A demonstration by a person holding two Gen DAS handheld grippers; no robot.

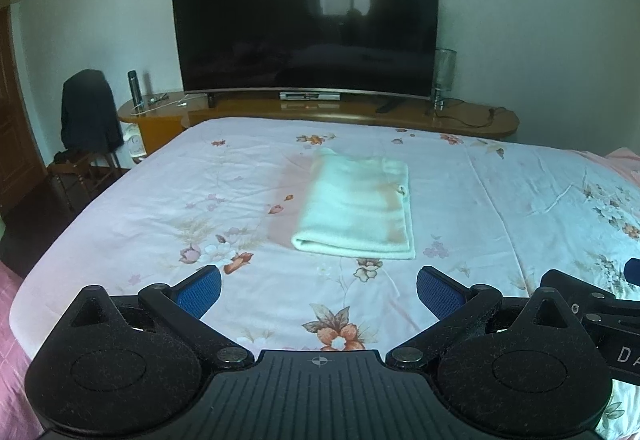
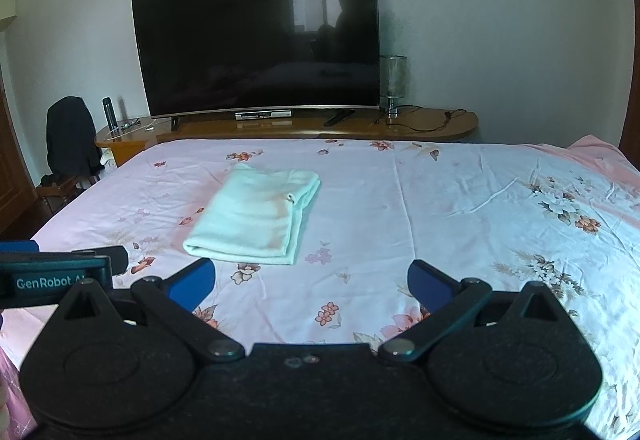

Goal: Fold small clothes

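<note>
A pale mint-white cloth (image 1: 356,205) lies folded into a flat rectangle on the pink floral bedsheet (image 1: 160,207), its thick folded edge facing me. It also shows in the right wrist view (image 2: 252,217), left of centre on the bedsheet (image 2: 460,207). My left gripper (image 1: 319,292) is open and empty, hovering over the sheet just short of the cloth's near edge. My right gripper (image 2: 311,286) is open and empty, a little to the right of the cloth's near edge. The two grippers are side by side; part of the left gripper's body (image 2: 60,276) shows at the left edge of the right wrist view.
A large dark TV (image 1: 306,23) stands on a low wooden console (image 1: 320,111) beyond the bed's far edge, with a lamp (image 1: 444,75) and a bottle (image 1: 134,87). A chair draped with a dark jacket (image 1: 90,111) stands left of the bed.
</note>
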